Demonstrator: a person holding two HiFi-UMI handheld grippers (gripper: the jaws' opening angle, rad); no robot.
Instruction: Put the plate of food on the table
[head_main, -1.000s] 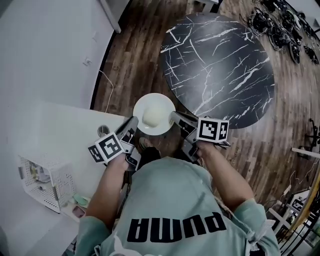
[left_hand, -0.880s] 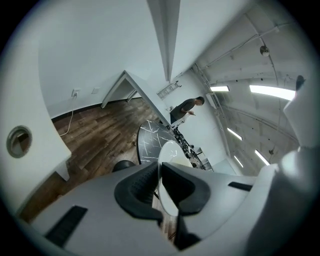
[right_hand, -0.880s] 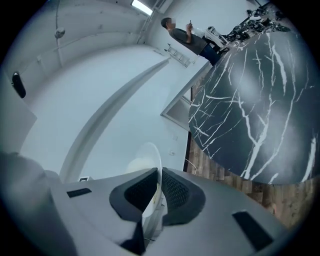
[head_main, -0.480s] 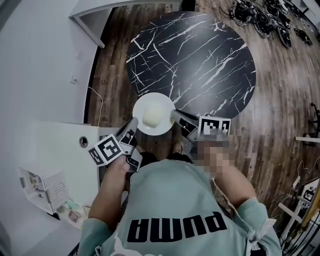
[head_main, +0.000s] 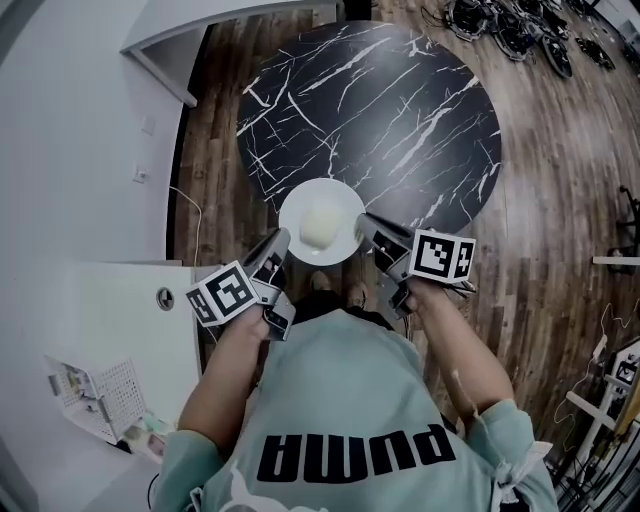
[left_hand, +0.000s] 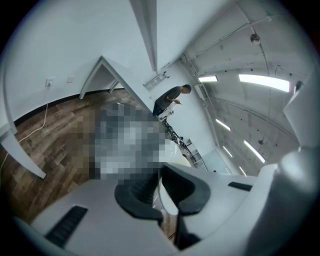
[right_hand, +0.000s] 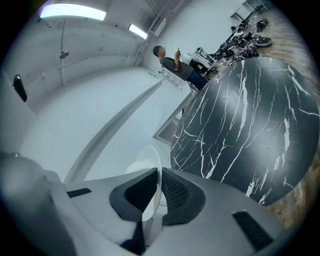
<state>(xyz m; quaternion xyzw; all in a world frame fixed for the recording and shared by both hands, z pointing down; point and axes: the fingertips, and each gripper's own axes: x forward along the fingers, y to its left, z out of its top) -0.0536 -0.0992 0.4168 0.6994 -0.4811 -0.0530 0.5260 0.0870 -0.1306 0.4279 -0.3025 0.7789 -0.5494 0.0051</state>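
my left gripper (head_main: 279, 242) and right gripper (head_main: 366, 227) pinch the plate (head_main: 341, 204) by its rim, jaws closed on it. the plate, with its food (head_main: 318, 228), hangs over the near edge of the black worktop (head_main: 400, 100). i think setting it down and letting go is left.

Pale green short-sleeved T-shirt (head_main: 340, 390), bold black lettering (head_main: 350, 455); white left tool (head_main: 283, 238) and right tool (head_main: 362, 222), black-and-white marker cubes (head_main: 222, 294)

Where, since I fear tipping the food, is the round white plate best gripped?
On the thin rim of the round white plate, at two opposite edges, coming in level from left and right. The pale mound of food fills the centre, leaving only the rim free; the left tool and right tool pinch it that way.
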